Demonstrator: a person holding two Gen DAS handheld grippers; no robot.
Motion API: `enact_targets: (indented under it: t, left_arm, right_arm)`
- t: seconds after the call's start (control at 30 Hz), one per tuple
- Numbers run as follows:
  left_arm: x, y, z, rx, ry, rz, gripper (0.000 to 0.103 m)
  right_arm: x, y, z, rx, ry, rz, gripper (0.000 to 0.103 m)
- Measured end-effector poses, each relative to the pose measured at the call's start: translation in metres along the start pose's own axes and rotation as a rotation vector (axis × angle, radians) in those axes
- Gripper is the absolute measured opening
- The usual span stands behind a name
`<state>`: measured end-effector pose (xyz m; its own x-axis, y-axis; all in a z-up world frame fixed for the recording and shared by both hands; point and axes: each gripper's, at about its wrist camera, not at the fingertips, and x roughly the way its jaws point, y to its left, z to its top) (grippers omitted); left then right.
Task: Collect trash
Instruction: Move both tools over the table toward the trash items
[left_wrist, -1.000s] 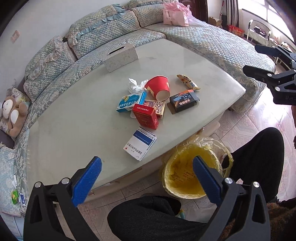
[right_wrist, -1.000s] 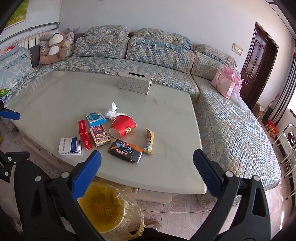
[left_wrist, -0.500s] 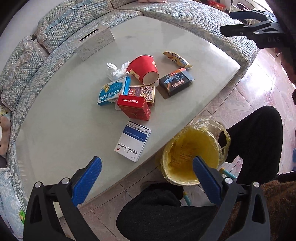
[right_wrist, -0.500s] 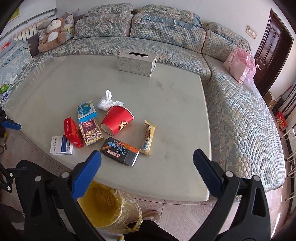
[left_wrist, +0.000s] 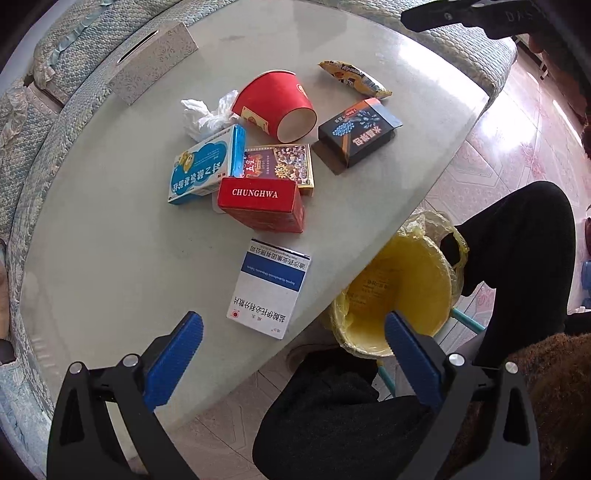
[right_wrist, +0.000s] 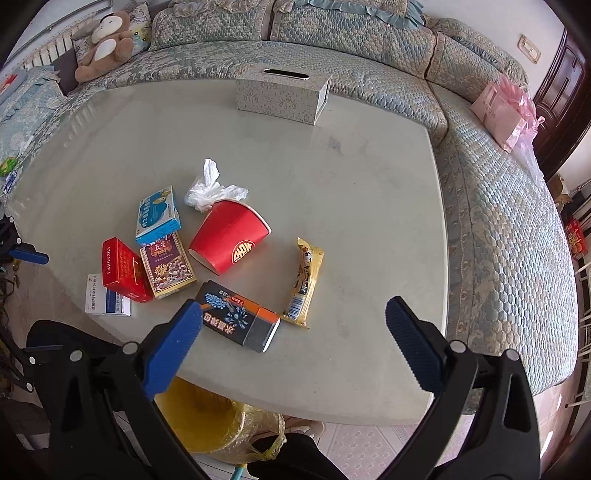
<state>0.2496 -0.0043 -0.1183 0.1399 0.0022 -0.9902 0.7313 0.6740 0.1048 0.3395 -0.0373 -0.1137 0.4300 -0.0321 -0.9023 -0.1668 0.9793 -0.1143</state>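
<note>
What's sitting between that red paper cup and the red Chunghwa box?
A gold-edged box with a nut picture, lying flat between the red paper cup and the red Chunghwa box; the left wrist view shows it best.

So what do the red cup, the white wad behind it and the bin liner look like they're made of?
Red cup: likely coated paper, with a matte printed wall, pale inside and thin rolled rim. White wad: thin crumpled plastic or tissue; slightly shiny, hard to tell. Bin liner: thin translucent yellow plastic film, wrinkled and glossy.

At the top of your right wrist view, a patterned grey tissue box (right_wrist: 282, 96) stands on the pale table (right_wrist: 369, 206). Behind runs a quilted blue-green sofa (right_wrist: 369, 70), with a brown teddy bear (right_wrist: 105, 44) upper left and a pink gift bag (right_wrist: 504, 110) upper right.
</note>
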Motion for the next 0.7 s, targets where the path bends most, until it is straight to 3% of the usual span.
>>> enact_targets:
  t: [0.7]
  left_arm:
    - [0.093, 0.028, 0.018, 0.05, 0.135, -0.047, 0.096]
  right_arm:
    - [0.108, -0.015, 0.022, -0.003, 0.183, 0.019, 0.097]
